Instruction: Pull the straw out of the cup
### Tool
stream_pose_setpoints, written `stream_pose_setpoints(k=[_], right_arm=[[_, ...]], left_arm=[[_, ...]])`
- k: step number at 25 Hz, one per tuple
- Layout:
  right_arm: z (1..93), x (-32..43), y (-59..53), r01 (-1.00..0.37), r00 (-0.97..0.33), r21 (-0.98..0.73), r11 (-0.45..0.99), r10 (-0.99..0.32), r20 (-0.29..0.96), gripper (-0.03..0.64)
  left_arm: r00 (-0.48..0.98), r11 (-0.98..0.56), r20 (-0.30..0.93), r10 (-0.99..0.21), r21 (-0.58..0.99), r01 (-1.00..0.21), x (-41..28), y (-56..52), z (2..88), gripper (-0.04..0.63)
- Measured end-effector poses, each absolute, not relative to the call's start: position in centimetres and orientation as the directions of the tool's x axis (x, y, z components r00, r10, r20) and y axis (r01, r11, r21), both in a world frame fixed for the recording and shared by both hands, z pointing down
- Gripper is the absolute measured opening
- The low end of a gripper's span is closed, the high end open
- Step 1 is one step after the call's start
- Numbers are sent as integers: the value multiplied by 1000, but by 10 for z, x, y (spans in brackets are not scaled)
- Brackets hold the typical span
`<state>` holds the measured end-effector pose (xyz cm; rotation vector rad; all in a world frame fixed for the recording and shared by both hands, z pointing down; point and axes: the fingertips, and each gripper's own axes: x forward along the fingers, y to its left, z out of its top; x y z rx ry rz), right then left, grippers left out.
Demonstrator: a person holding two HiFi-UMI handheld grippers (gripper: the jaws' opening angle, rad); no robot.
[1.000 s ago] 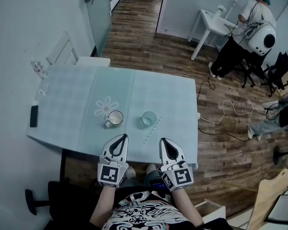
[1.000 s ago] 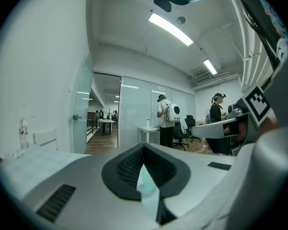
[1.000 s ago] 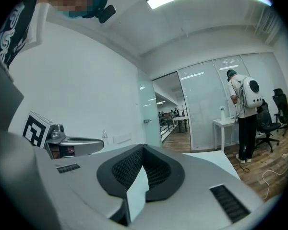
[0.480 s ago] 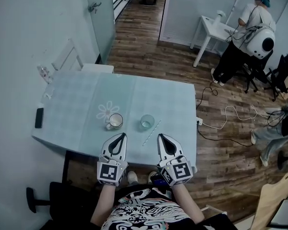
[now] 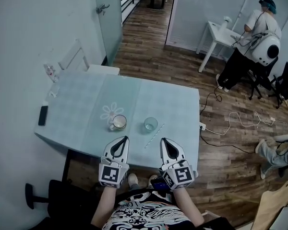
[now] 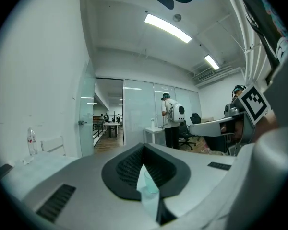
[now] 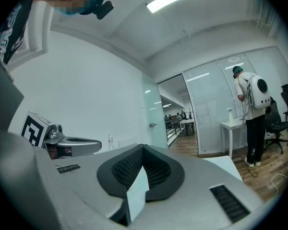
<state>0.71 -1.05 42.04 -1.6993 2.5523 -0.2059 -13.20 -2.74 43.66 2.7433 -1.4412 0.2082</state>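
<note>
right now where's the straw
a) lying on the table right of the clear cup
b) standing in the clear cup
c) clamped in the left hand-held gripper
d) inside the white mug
A: in the head view the straw lies flat on the table just right of the clear cup, fully out of it.

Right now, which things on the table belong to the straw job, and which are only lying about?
For the job: glass cup; straw, lying flat beside it.
Lying about: white mug; phone; bottle.
</note>
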Motion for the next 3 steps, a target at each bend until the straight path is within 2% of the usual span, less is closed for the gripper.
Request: stream_pose_setpoints(k=[3], right_arm=[[423,8,-9,-915,-384,-137,379,-923,18,21]], left_arm=[[559,-567,140,-817,-15,-824,-135,-25,440,8]])
